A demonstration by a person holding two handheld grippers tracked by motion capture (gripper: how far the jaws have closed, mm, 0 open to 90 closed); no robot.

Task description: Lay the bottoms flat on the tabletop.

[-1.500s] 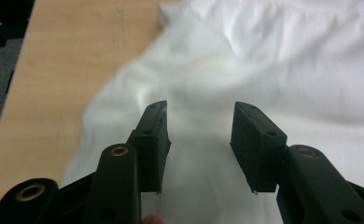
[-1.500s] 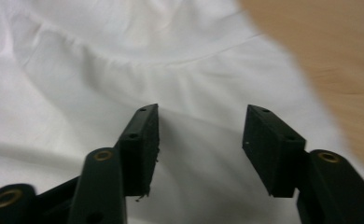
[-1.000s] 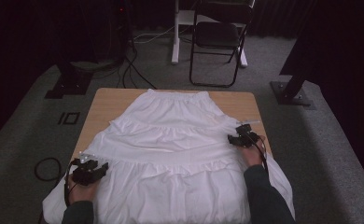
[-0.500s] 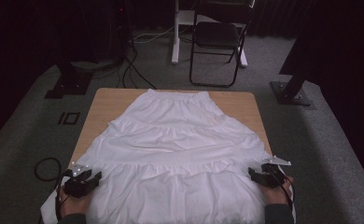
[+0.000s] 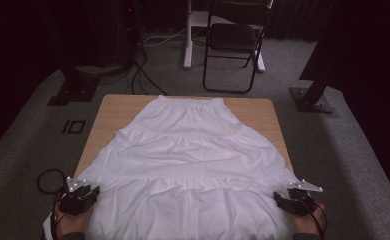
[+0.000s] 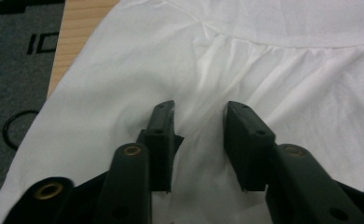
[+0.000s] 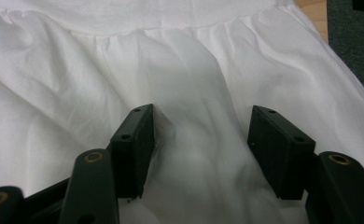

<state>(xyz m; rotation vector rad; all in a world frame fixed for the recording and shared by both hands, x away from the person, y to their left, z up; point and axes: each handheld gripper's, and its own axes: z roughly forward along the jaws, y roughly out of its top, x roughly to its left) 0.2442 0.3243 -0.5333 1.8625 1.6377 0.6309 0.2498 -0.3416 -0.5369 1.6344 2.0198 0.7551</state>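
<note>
A white tiered skirt (image 5: 183, 160) lies spread flat on the wooden table (image 5: 113, 107), waistband at the far end and hem hanging over the near edge. My left gripper (image 5: 90, 192) is at the hem's near left corner. Its jaws (image 6: 201, 109) have just been closing and still stand apart, with a raised fold of skirt cloth (image 6: 203, 79) between them. My right gripper (image 5: 280, 196) is at the near right corner of the hem. There the jaws (image 7: 203, 114) are open over a soft ridge of the skirt (image 7: 189, 70), their pads clear of the fabric.
A black folding chair (image 5: 235, 40) and a white desk leg (image 5: 187, 35) stand beyond the table. Dark stand bases (image 5: 310, 97) (image 5: 73, 92) sit on the grey carpet at either side. A black cable loop (image 5: 48, 180) lies on the floor by my left hand.
My right gripper has come back from the skirt's right edge to the near right hem corner. My left gripper has shifted slightly toward the near left corner, its jaws narrower.
</note>
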